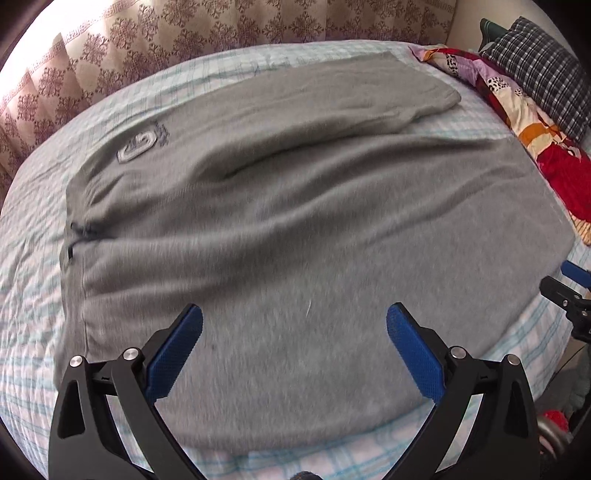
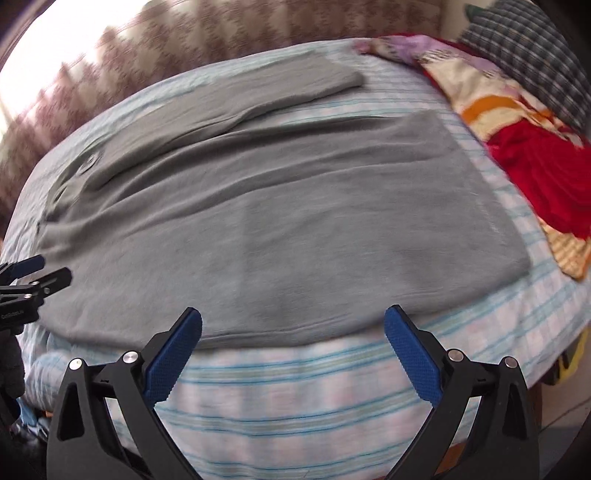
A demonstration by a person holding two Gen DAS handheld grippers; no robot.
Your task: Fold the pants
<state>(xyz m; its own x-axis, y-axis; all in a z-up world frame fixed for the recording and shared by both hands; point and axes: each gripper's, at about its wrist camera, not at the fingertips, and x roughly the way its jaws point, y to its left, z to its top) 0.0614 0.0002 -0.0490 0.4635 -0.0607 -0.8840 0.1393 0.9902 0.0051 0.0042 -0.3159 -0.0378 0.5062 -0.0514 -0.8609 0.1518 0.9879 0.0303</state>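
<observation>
- Behind the bed hangs a patterned brown curtain, lit brightly from the left.
- Beneath it, a bed sheet with pale blue and pink checks covers the mattress and fills most of both views.
- Spread flat on that sheet are the grey pants, waistband to the left and both legs running to the right. The farther leg lies up near the curtain; the nearer leg is wider and reaches the bed's front edge.
- Along the right side of the bed sits a bunched red and floral blanket, just beside the leg hems.
- Past the blanket rests a dark checked pillow.
- Near the waist, a grey logo patch shows on the farther leg, and a dark drawstring lies at the waistband.
- Hovering over the nearer leg, the left gripper has its jaws wide apart, holding nothing.
- Over the front edge of the bed, the right gripper also has its jaws wide, gripping nothing.
</observation>
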